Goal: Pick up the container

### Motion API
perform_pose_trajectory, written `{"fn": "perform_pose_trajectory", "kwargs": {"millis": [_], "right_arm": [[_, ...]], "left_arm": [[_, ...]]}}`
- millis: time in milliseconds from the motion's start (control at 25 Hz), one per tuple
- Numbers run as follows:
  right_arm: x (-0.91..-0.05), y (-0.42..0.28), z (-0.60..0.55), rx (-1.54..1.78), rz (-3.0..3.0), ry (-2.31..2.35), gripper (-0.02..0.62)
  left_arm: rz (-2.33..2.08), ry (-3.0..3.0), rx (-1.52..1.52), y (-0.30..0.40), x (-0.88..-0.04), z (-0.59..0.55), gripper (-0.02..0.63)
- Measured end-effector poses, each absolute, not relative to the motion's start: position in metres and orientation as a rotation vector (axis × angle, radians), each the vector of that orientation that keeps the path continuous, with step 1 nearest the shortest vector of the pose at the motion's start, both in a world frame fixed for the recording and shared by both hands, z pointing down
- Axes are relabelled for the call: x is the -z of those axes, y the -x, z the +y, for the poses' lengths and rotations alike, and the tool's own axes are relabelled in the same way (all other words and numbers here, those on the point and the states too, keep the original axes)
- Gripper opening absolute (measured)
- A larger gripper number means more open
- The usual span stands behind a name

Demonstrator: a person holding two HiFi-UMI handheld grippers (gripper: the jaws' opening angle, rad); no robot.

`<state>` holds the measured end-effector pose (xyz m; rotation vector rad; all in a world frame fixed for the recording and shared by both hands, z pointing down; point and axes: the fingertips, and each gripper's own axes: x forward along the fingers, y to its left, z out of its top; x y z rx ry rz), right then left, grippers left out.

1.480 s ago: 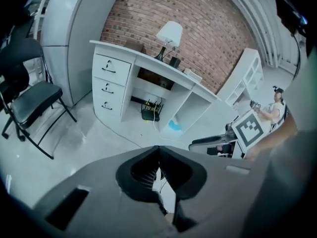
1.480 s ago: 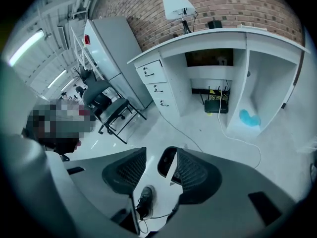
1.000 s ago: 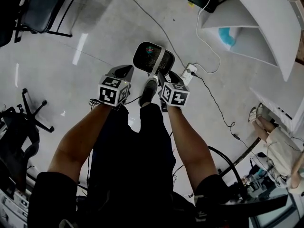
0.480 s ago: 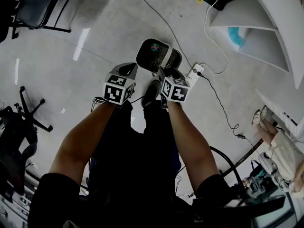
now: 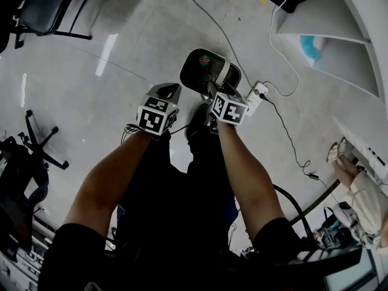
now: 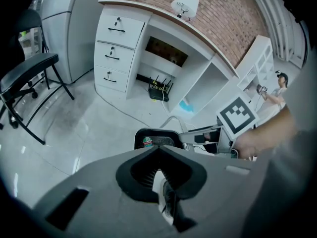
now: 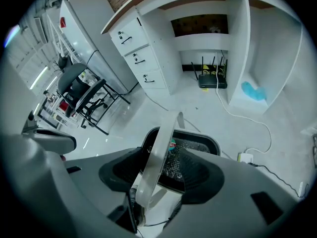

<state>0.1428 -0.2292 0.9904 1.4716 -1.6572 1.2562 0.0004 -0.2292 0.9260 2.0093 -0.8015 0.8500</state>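
Head view: black container [image 5: 203, 71] with white handle [image 5: 224, 71], on the floor [image 5: 121, 71] ahead of the feet. Left gripper [image 5: 168, 91] and right gripper [image 5: 213, 93] are near its near rim.

Left gripper view: jaws drawn together, empty; container beyond.

Right gripper view: jaws wide, just been opening; handle stands in the gap, ungripped.

Judged outstanding: grasp, lift.

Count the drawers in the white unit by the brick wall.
3, stacked under the countertop's left end in the left gripper view: top drawer, middle drawer, bottom drawer. More may be hidden elsewhere.
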Motion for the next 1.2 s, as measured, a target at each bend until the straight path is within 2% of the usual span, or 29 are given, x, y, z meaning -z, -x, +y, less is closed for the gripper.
{"fn": "perform_pose_trajectory", "kwargs": {"millis": [320,400,480,600,920,1200], "right_arm": [[-1.014,-0.141,-0.244,-1.275,-1.634,-1.513,0.216],[-1.018,-0.14,-0.247,-1.264,-1.629,-1.519,0.194],[-1.02,-0.141,-0.248,-1.267,-1.616,-1.533,0.138],[-1.02,-0.144,-0.248,-1.277,-1.592,-1.564,0.094],[-1.021,-0.15,-0.242,-1.42,-1.502,-1.664,0.04],[-1.013,-0.147,-0.231,-1.374,-1.494,-1.624,0.037]], "left_arm": [[-0.807,-2.014,-0.855,0.012,-0.938,-0.235,0.008],[-0.806,-2.019,-0.849,0.013,-0.939,-0.238,0.008],[-0.804,-2.023,-0.839,0.013,-0.939,-0.24,0.008],[-0.787,-2.02,-0.823,0.01,-0.934,-0.238,0.008],[-0.789,-2.037,-0.833,0.014,-0.923,-0.23,0.008],[-0.8,-2.057,-0.827,0.019,-0.901,-0.231,0.008]]}}
